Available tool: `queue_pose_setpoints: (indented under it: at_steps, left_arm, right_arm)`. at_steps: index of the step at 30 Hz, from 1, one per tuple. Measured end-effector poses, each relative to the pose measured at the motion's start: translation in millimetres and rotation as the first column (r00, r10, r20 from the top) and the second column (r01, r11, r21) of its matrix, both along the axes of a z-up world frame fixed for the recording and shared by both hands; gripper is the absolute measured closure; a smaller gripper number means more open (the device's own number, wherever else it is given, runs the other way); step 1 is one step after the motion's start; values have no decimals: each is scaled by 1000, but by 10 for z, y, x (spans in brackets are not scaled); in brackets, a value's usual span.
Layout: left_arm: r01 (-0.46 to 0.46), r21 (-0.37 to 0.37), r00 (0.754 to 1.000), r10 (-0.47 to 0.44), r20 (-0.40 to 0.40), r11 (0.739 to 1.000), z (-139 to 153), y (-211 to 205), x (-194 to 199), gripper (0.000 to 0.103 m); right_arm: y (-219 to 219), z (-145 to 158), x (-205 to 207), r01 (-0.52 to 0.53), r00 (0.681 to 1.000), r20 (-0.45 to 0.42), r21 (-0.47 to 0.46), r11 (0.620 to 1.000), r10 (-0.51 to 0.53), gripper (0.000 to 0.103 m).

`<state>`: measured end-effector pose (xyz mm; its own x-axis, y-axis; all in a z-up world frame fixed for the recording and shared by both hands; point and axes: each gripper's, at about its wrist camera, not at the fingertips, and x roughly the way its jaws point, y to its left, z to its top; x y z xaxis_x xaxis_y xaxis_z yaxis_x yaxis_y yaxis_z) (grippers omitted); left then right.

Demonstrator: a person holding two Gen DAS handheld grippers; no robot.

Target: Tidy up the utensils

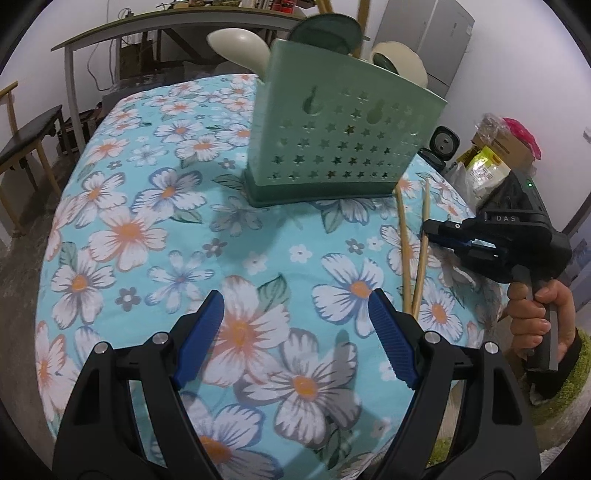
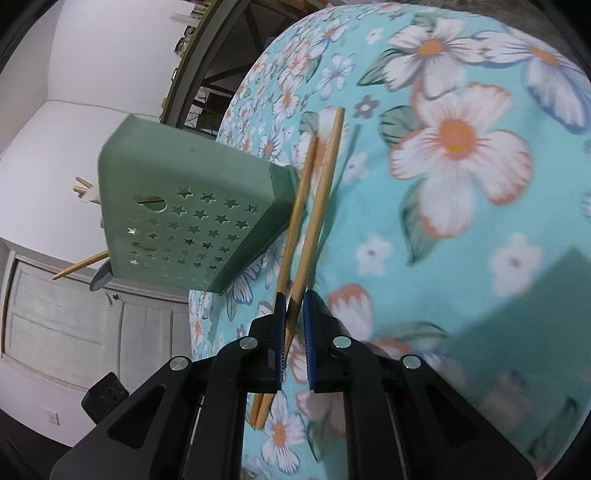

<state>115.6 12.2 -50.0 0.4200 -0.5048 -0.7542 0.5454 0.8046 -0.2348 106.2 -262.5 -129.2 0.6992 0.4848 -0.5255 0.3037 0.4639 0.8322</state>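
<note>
A green utensil holder with star cut-outs stands on the floral tablecloth; spoons and ladles stick out of its top. It also shows in the right wrist view. Two wooden chopsticks lie on the cloth to the right of the holder. My right gripper is closed around the chopsticks near their thick ends; it shows from outside in the left wrist view. My left gripper is open and empty, low over the cloth in front of the holder.
A small black round device stands behind the holder's right side. Bags and boxes are piled off the table to the right. A bench and a long desk stand beyond the table's far left.
</note>
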Motion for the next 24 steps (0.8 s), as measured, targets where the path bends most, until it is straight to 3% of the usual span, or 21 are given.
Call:
queue_pose_setpoints:
  at_steps: [7, 15, 18, 24]
  left_arm:
    - [102, -29, 995, -102, -7, 994, -4, -303, -61, 29]
    - [244, -8, 969, -244, -46, 970, -138, -818, -122, 61]
    - [261, 36, 965, -259, -47, 965, -216, -964, -138, 73]
    - [255, 69, 967, -254, -32, 964, -256, -1087, -124, 87]
  right_arm:
    - [-185, -1, -268, 47, 999, -6, 9, 999, -47, 93]
    - [-211, -18, -226, 42, 999, -18, 3, 999, -42, 91]
    - [-200, -1, -161, 33, 999, -21, -15, 999, -34, 91]
    - [-119, 9, -84, 32, 999, -21, -42, 999, -33, 91]
